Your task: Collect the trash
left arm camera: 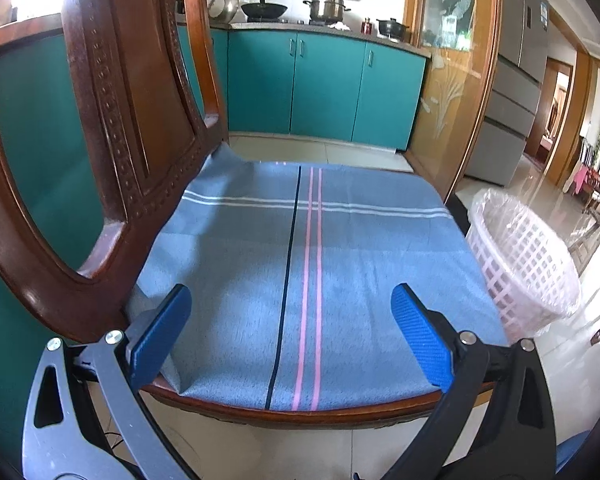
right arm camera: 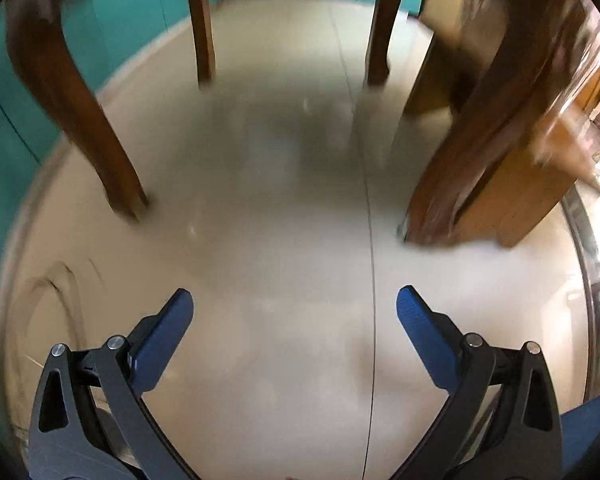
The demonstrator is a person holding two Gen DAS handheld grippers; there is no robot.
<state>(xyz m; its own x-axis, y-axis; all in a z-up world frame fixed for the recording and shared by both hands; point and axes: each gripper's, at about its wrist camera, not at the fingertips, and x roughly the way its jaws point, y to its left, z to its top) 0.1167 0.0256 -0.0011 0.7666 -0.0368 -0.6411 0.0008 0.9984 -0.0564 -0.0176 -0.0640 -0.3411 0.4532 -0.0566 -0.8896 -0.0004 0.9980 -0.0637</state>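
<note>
The left gripper (left arm camera: 291,300) is held wide open and empty over the front edge of a wooden chair (left arm camera: 112,120), whose seat is covered by a blue striped cloth (left arm camera: 260,248); no trash can be made out on it. The right gripper (right arm camera: 294,304) is likewise spread wide with nothing between its fingers, above blurred pale floor tiles (right arm camera: 284,216) between the chair's legs (right arm camera: 80,108). Beyond the chair's right side, a pink lattice waste basket (left arm camera: 524,260) lined with a clear bag stands on the floor, with teal kitchen cabinets (left arm camera: 324,84) behind the chair.

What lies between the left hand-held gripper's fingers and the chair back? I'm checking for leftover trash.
Only the bare striped blue cloth on the chair seat, between the left hand-held gripper and the chair back; no trash shows in the left wrist view.
</note>
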